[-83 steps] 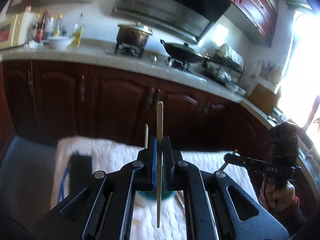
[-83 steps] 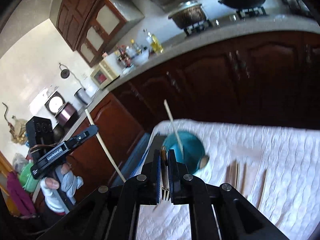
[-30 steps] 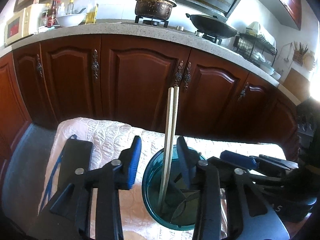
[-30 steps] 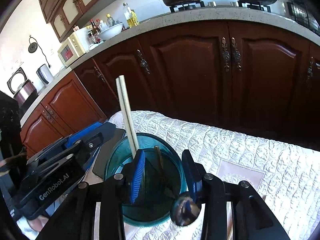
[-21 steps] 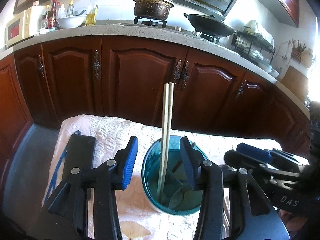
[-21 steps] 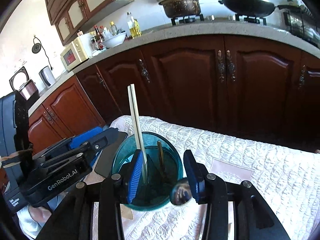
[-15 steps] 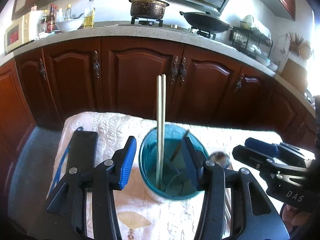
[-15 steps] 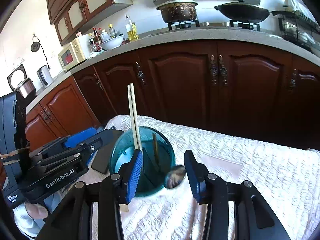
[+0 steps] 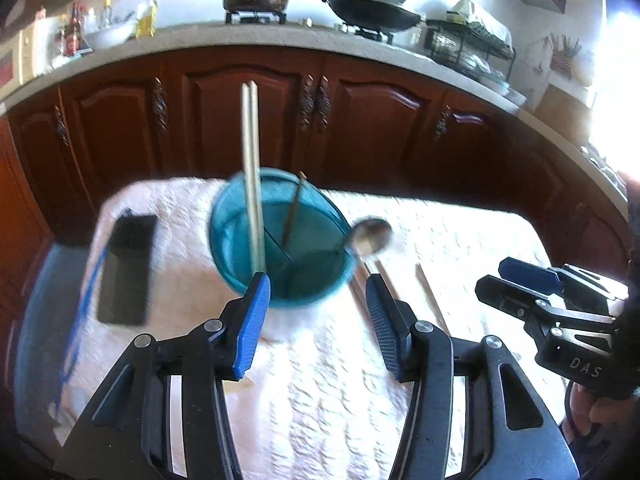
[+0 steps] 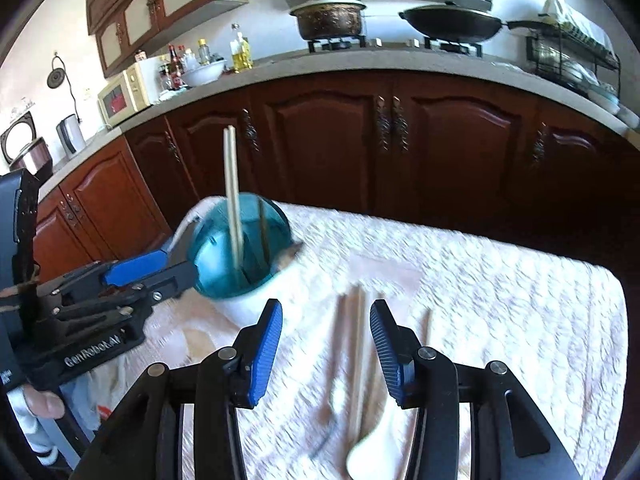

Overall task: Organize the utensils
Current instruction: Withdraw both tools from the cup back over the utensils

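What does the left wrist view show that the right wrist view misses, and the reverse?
Only the left wrist view shows the black phone on the cloth and the metal spoon's bowl at the holder's rim. Only the right wrist view shows the white spoon among loose chopsticks. Both show the teal utensil holder with its upright chopstick pair, and both grippers open.

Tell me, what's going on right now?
Left gripper and right gripper open, empty. Chopsticks and spoon stand in the blue cup. More chopsticks lie on the cloth.
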Tool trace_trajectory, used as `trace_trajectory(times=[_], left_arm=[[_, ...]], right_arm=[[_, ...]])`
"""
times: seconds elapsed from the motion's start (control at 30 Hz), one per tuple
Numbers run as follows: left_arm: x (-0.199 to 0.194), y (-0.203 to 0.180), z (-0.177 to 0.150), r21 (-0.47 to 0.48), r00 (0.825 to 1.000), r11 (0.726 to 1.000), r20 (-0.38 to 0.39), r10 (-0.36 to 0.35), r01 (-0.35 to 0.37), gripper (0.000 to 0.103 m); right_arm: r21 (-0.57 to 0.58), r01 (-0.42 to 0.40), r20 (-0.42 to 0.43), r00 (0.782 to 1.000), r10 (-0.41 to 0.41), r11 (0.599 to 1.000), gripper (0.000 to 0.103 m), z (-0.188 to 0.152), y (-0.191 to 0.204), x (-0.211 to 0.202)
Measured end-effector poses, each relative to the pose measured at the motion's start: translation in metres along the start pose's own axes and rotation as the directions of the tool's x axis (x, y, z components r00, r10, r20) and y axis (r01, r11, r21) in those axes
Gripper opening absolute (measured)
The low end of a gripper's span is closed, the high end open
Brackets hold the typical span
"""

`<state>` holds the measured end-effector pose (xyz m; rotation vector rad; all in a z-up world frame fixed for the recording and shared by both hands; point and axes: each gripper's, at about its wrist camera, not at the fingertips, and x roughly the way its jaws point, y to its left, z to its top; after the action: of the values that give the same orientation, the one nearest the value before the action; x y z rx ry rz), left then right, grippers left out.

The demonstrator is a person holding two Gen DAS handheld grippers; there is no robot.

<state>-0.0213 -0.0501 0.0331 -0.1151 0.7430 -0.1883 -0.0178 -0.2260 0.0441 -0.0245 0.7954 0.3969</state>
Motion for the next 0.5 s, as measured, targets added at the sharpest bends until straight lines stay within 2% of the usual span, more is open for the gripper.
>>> trace_trajectory(times=[0.13, 0.33, 0.43, 0.5], left_arm=[[0.008, -0.007, -0.013, -0.001, 0.998, 0.999, -0.043, -0.046, 0.046, 0.05], [0.026, -0.013, -0.031, -0.013, 0.986, 0.995, -0.131, -0.102, 0.101, 0.05], [0.036, -0.012, -0.04, -0.027, 0.981, 0.995, -0.166, -0.1, 0.097, 0.05], [0.041, -0.01, -0.045, -0.036, 0.978, 0.995, -0.187, -0.094, 0.089, 0.05]], right_arm=[[0.009, 0.034, -0.051, 0.998, -0.033, 0.999, 0.049, -0.027, -0.02, -0.002], [0.048, 0.055, -0.143, 0.989, -0.047, 0.997, 0.05, -0.065, -0.045, 0.009], [0.079, 0.023, -0.179, 0.984, -0.009, 0.997, 0.05, -0.076, -0.048, 0.017], [0.116, -0.046, -0.19, 0.979, 0.067, 0.992, 0.049, -0.08, -0.045, 0.023]])
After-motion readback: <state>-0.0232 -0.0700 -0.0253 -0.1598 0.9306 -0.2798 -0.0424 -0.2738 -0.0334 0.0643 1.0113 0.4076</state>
